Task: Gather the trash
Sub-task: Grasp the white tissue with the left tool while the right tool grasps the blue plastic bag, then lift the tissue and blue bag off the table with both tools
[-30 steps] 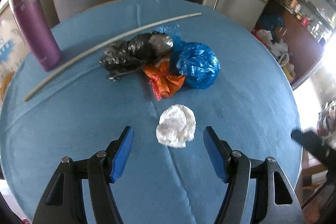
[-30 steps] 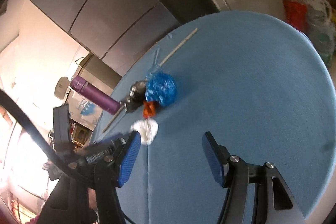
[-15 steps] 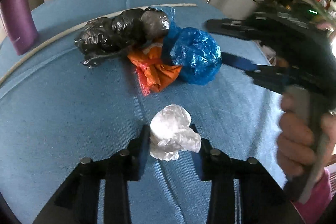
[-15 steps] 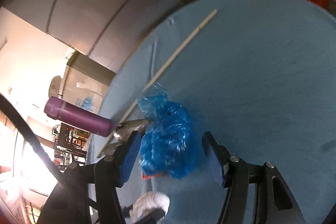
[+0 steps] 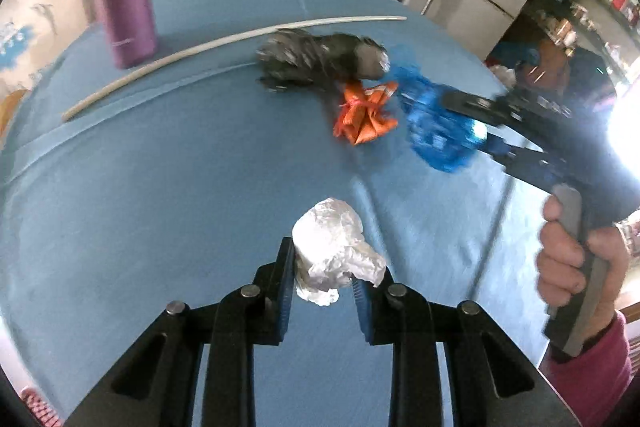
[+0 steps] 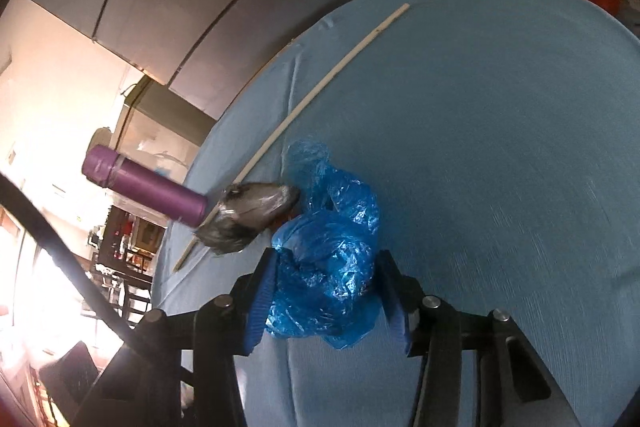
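Blue plastic bag (image 6: 328,263) is sitting squarely between my right claw (image 6: 326,291) pads as they are closing on it, while my left claw (image 5: 322,291) is gripping white crumpled paper (image 5: 332,255) just above the surface (image 5: 160,187)

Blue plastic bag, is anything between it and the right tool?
Nothing visible. The blue plastic bag sits directly between the right tool fingers, whose jaws have just been closing onto it. The black bag lies beside it, outside the jaws.
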`<state>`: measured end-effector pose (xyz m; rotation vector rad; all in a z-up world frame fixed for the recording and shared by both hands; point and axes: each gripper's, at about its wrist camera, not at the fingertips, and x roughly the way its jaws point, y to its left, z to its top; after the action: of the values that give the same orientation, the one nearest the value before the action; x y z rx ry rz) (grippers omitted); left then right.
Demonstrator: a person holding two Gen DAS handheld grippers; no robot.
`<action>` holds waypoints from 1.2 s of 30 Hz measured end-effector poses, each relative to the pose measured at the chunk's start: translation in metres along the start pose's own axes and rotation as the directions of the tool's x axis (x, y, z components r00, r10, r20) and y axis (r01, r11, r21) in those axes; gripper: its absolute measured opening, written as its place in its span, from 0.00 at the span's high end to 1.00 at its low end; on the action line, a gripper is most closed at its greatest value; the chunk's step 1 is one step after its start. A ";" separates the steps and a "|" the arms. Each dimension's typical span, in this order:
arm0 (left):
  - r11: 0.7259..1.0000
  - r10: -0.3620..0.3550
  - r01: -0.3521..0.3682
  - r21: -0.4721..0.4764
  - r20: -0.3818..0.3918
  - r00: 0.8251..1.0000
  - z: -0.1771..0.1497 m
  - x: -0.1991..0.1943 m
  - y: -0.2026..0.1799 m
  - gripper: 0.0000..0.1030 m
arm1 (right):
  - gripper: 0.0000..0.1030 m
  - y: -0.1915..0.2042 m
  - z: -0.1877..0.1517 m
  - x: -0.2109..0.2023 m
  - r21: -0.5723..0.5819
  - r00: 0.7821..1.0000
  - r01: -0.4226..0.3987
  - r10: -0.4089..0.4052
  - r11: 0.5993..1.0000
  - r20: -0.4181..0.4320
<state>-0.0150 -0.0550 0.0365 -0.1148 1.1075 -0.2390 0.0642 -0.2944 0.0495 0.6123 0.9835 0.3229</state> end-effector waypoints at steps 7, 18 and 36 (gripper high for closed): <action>0.991 0.132 -0.134 0.032 0.047 0.990 -0.035 -0.054 0.005 0.73 | 0.49 0.004 -0.063 -0.047 -0.005 0.999 -0.033 0.033 0.999 -0.017; 0.946 0.301 -0.318 0.062 0.197 0.933 -0.090 -0.126 0.014 0.73 | 0.49 0.026 -0.146 -0.094 -0.040 0.992 -0.118 0.116 0.992 -0.059; 0.914 0.379 -0.405 0.032 0.286 0.880 -0.131 -0.165 0.022 0.72 | 0.49 0.061 -0.193 -0.107 -0.086 0.981 -0.177 0.169 0.980 -0.094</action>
<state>-0.2000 0.0112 0.1174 0.1569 0.8181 0.0917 -0.1553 -0.2371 0.0804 0.6028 0.9936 0.5509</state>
